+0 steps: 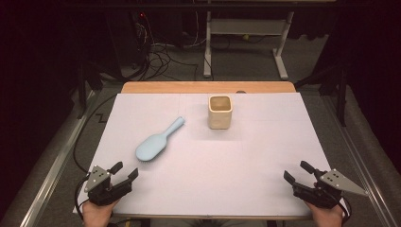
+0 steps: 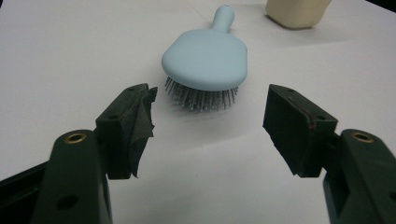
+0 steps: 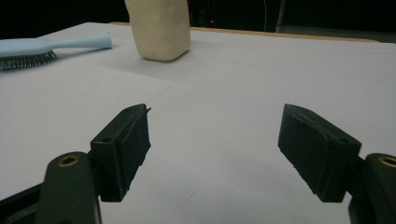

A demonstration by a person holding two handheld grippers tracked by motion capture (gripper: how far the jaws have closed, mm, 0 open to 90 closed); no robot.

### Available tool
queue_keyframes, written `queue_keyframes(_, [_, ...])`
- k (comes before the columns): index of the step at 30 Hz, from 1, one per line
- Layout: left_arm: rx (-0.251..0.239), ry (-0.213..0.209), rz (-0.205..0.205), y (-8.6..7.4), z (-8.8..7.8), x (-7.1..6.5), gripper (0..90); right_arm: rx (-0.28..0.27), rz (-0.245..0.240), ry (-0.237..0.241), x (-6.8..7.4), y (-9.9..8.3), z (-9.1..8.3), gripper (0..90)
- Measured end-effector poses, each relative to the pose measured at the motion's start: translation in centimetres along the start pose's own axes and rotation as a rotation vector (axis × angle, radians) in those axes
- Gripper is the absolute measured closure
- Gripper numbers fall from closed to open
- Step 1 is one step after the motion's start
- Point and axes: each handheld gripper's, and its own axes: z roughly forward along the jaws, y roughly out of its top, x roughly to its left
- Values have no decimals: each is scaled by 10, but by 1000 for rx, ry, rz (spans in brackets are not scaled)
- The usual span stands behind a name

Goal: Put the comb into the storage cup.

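We see the left gripper (image 1: 126,171) fingers (image 2: 128,128) spread wide, gripping nothing, just short of the blue hairbrush (image 2: 206,58), right gripper (image 1: 295,172) fingers (image 3: 123,147) likewise wide and empty above the counter (image 1: 213,165)

High view looks down from above; both gripper views sit low, sharing the hairbrush (image 2: 205,60).

hairbrush (image 1: 156,142) — 1 | cup (image 1: 220,112) — 1 | table (image 1: 265,156) — 1
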Motion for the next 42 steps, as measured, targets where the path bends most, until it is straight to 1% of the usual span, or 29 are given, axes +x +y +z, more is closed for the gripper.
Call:
queue_keyframes(3, [3, 3, 7, 0, 0, -1, 325, -5, 1, 1, 0, 0, 0, 255])
queue_keyframes(8, [4, -1, -18, 1, -2, 1, 317, -3, -8, 7, 1, 0, 0, 255])
queue_keyframes(14, [3, 2, -8, 2, -3, 0, 316, 0, -8, 4, 1, 0, 0, 254])
queue_keyframes(17, [5, -6, -1, 2, -2, -1, 308, 0, -10, 5, 1, 0, 0, 254])
queue_keyframes(18, [3, -3, 0, 2, -2, -1, 293, 1, -7, 6, 1, 0, 0, 254])
queue_keyframes(20, [-2, 3, 2, 2, -2, -2, 293, 0, -8, 6, 1, 0, 0, 254])
queue_keyframes(24, [-10, 2, -14, 2, -2, -1, 291, 2, -10, 6, 1, 0, 0, 254])
queue_keyframes(26, [-2, -2, -26, 1, -3, -1, 288, -1, -10, 6, 2, 0, 0, 254])
queue_keyframes(28, [10, -10, -30, 2, -2, -1, 294, -1, -11, 7, 2, 0, 0, 254])
queue_keyframes(34, [26, -3, -10, 3, 0, -4, 292, 0, -9, 4, 2, 0, 0, 254])
queue_keyframes(37, [23, -1, -7, 4, 0, -5, 292, -1, -8, 6, 2, 0, 0, 254])
queue_keyframes(42, [9, 5, -22, 6, -2, -6, 302, -1, -10, 9, 2, 0, 0, 254])
